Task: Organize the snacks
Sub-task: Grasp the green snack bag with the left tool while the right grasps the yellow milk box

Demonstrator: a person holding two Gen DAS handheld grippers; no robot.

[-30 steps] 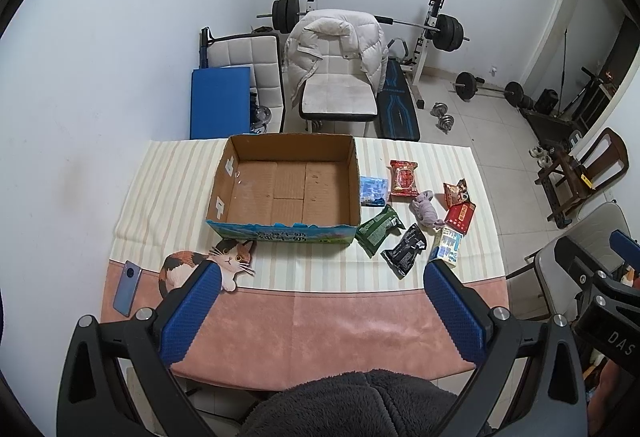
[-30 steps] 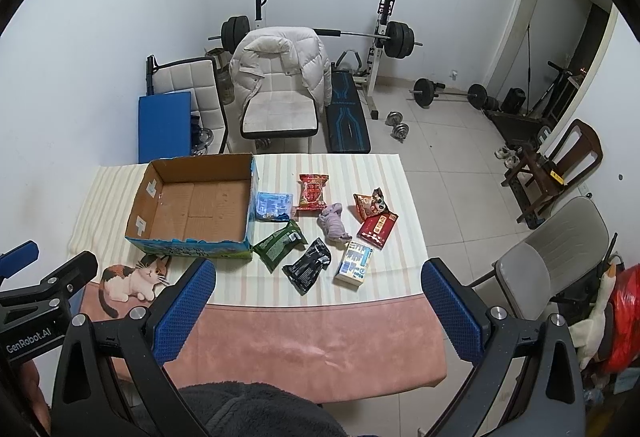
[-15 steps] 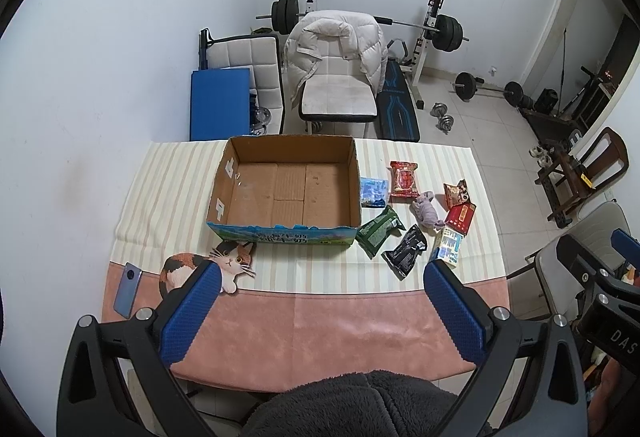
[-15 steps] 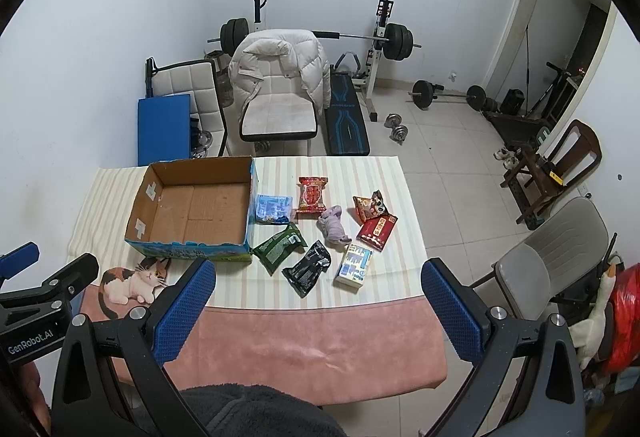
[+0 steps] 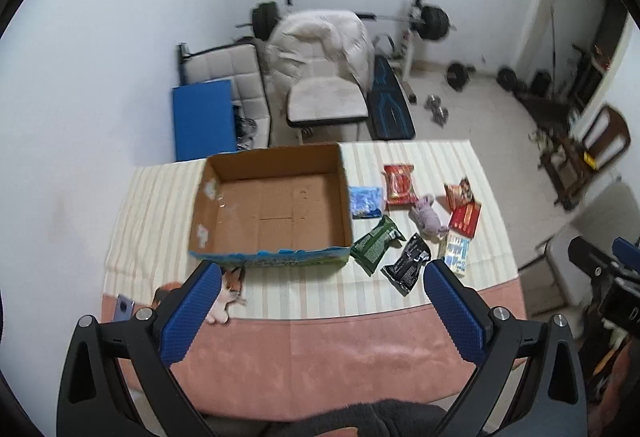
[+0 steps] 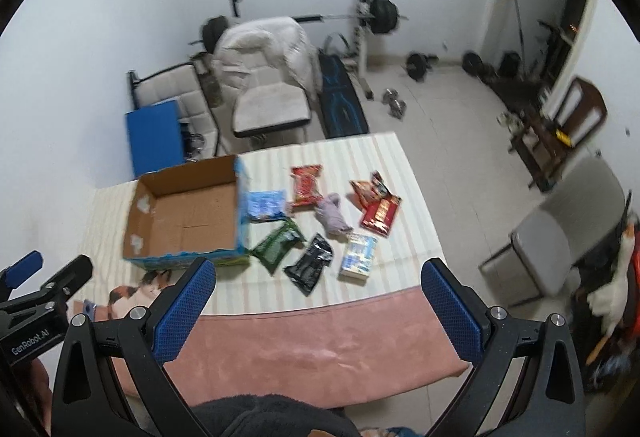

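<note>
An empty cardboard box stands on the striped tablecloth. To its right lie several snack packs: a blue pack, a red pack, a green pack, a black pack, a white-blue carton and a dark red bar. My left gripper hangs open above the table's near edge, facing the box. My right gripper is open too, well short of the snacks.
A purple soft toy lies among the packs. A phone and a cat picture sit at the near left. Behind the table are a chair with a white jacket, a weight bench and dumbbells; a grey chair stands right.
Both grippers have moved forward and lower toward the table, so box and snacks look larger. Both views are blurred by motion. Nothing on the table has shifted.
</note>
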